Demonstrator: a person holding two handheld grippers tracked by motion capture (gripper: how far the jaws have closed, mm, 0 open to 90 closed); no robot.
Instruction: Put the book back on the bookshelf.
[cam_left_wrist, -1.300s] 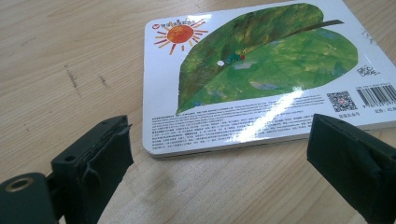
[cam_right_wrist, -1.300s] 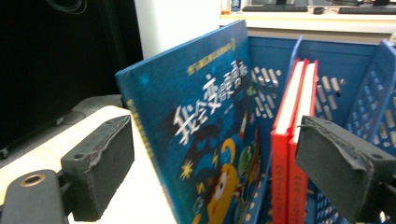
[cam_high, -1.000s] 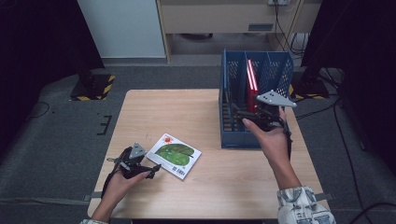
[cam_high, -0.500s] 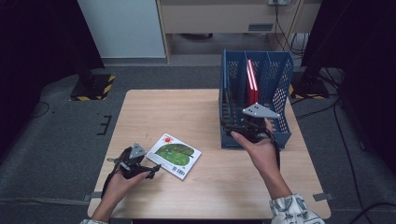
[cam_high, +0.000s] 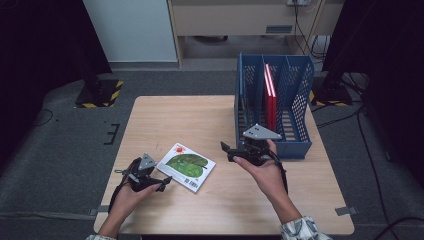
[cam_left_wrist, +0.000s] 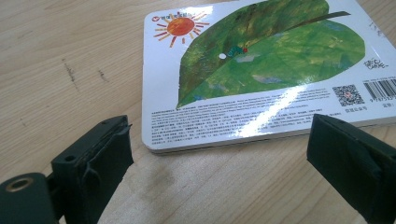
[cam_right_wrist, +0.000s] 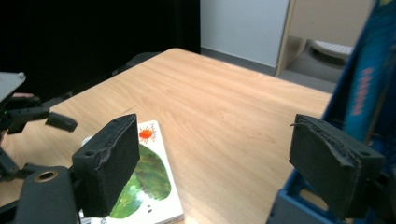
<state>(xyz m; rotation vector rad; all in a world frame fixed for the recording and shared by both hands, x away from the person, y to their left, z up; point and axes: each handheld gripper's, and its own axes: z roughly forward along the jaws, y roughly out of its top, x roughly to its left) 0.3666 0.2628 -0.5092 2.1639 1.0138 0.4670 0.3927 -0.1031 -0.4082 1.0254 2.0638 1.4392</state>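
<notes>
A flat picture book (cam_high: 186, 166) with a glossy cover, a green leaf and an orange sun, lies on the pale wooden worktop (cam_high: 200, 120), near its front edge. Nothing lies between it and either tool. The left gripper (cam_high: 162, 181) rests just beside the book's near corner, its fingers (cam_left_wrist: 93, 158) released and empty. The right gripper (cam_high: 226, 150) hangs to the right of the book, fingers (cam_right_wrist: 109, 154) also released, having just widened, with nothing between them. Behind it stands a blue mesh plastic file rack (cam_high: 295, 90) with 3 slots; a red book (cam_high: 270, 97) stands upright in the middle 1.
</notes>
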